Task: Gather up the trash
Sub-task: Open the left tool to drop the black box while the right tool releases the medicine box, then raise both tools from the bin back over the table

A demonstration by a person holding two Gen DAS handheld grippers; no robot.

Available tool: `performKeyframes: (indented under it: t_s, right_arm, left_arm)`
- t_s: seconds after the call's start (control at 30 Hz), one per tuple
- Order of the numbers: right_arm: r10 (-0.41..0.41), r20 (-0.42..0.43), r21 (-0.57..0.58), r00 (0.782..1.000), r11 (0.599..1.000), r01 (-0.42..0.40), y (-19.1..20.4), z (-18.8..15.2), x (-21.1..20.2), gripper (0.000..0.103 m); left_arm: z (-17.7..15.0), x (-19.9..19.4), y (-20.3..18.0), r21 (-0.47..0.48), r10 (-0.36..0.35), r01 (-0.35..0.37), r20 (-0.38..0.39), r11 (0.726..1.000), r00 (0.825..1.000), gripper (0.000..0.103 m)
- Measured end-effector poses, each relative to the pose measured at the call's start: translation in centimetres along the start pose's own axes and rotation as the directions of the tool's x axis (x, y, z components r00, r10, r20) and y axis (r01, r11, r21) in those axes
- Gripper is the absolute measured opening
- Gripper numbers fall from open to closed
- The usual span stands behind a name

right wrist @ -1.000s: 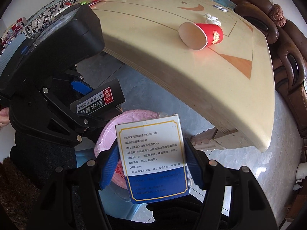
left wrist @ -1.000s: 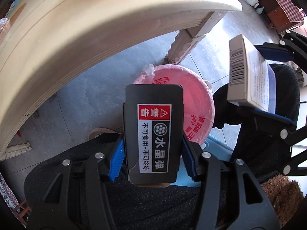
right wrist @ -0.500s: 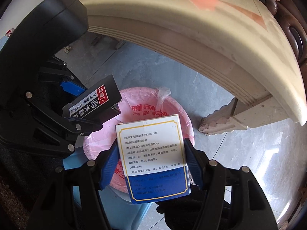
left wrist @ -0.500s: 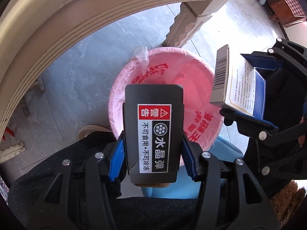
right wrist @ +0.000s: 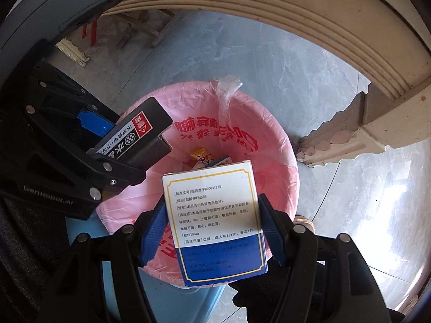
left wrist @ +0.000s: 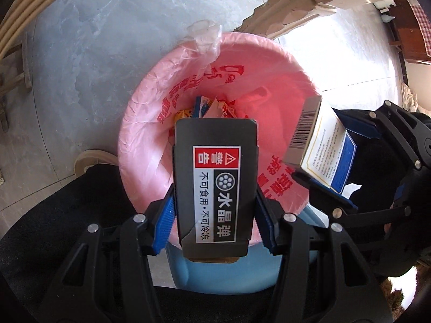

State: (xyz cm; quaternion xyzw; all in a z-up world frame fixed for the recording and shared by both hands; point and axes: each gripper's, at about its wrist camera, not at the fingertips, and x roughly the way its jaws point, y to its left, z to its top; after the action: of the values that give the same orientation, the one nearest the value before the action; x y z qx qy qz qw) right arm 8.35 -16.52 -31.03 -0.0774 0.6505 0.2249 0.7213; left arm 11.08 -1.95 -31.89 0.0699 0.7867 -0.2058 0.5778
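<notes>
My left gripper (left wrist: 215,218) is shut on a black box (left wrist: 215,183) with a red warning label. It hangs over the mouth of a blue bin lined with a pink bag (left wrist: 150,123). My right gripper (right wrist: 212,231) is shut on a white and blue medicine box (right wrist: 212,215), also above the pink-lined bin (right wrist: 269,140). In the left wrist view the medicine box (left wrist: 320,145) sits to the right over the rim. In the right wrist view the black box (right wrist: 137,134) is at the left. Several wrappers (left wrist: 210,106) lie at the bottom of the bag.
A wooden table edge (right wrist: 323,27) arcs overhead and its carved leg (right wrist: 350,132) stands on the grey tiled floor (left wrist: 94,40) just beyond the bin. A person's dark-clothed legs (left wrist: 67,202) and a shoe (left wrist: 91,158) flank the bin.
Both grippers have sunk below the table edge toward the bin, each still holding its box. The bin now fills more of both views and its contents show.
</notes>
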Motion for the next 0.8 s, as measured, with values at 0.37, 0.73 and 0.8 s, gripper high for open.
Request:
performKeyframes:
  t_s: [0.37, 0.73, 0.8]
  right_arm:
    - [0.014, -0.016, 0.004, 1.0, 1.0, -0.014, -0.3, 0.0, 2.1, 0.064]
    - [0.016, -0.017, 0.002, 1.0, 1.0, -0.016, -0.1, 0.2, 2.2, 0.077]
    - [0.018, -0.018, 0.003, 1.0, 1.0, -0.018, 0.0, 0.1, 2.2, 0.077]
  left_arm:
    - [1.2, 2.1, 0.2, -0.033, 0.015, -0.017, -0.064, 0.999, 0.998, 0.053]
    - [1.5, 2.0, -0.1, -0.024, 0.036, -0.037, -0.056, 0.999, 0.998, 0.064]
    - [1.6, 1.8, -0.1, -0.025, 0.038, -0.039, -0.052, 0.999, 0.998, 0.064]
